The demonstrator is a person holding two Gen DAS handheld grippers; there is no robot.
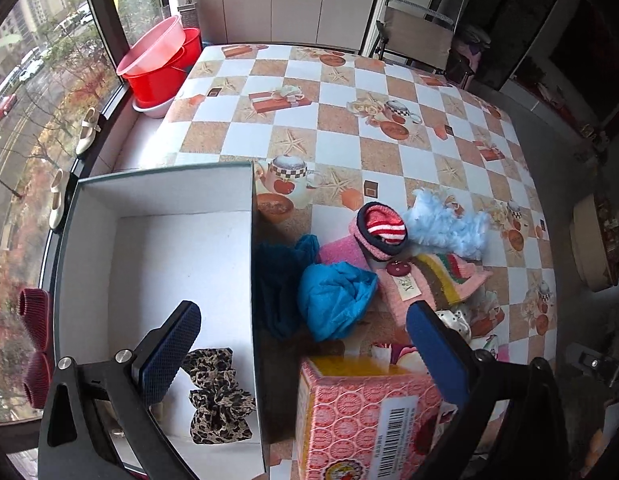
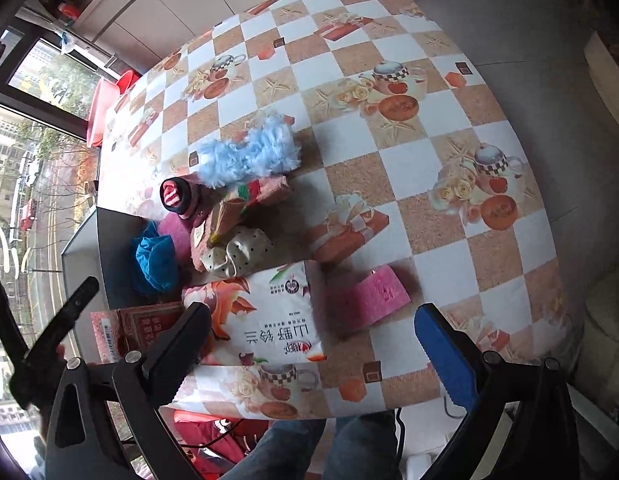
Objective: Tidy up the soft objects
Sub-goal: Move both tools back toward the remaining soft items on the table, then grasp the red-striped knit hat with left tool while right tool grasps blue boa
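A white open box [image 1: 157, 248] stands at the left of the table; a leopard-print scrunchie [image 1: 219, 396] lies inside it. My left gripper [image 1: 305, 348] is open and empty, hovering over the box's right wall. Beside the box lie a blue cloth [image 1: 335, 300], a dark teal cloth [image 1: 283, 280], a striped rolled sock [image 1: 383, 232], a fluffy light-blue piece [image 1: 449, 228] and a pink knitted piece [image 1: 429, 280]. My right gripper [image 2: 313, 340] is open and empty above a soft tissue pack [image 2: 269, 316], left of a pink sponge [image 2: 379, 294]. A polka-dot pouch [image 2: 239, 256] lies behind the pack.
A pink patterned tissue box [image 1: 369, 412] stands at the near edge, right of the white box. Red basins [image 1: 161, 68] sit on the window sill beyond the table. A folding chair [image 1: 417, 36] stands at the far side. The checkered tablecloth [image 2: 389, 80] covers the table.
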